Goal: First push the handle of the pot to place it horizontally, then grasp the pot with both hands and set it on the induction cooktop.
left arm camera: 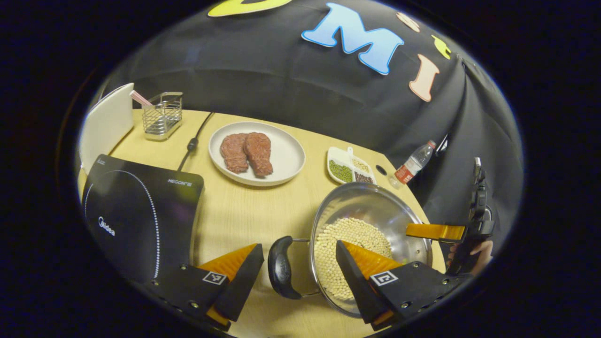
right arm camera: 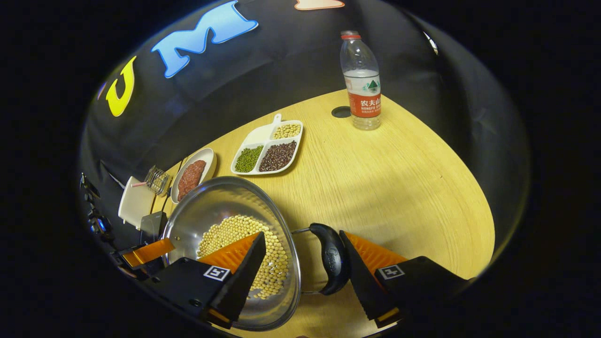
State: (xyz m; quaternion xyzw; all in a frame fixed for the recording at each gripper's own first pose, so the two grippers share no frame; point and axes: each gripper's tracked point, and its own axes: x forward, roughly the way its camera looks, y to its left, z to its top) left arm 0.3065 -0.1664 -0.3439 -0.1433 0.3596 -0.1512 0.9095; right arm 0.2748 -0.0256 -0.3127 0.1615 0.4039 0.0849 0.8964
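The left claw was wide open, with one black pot handle between its fingers. The right claw was wide open around the other handle. The pot of beans sat on the surface just ahead. To lift well, both claws should squeeze together, keep the pot level, then carry it to the cooktop, left of the left claw.

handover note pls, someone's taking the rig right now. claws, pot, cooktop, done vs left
Left claw: open, straddling the pot's left handle.
Right claw: open, straddling the right handle, one finger over the rim.
Pot of beans sits on the table, between cooktop and bottle.
Done: claws lined up at both handles.
Left: shut both claws, lift, set pot on cooktop.
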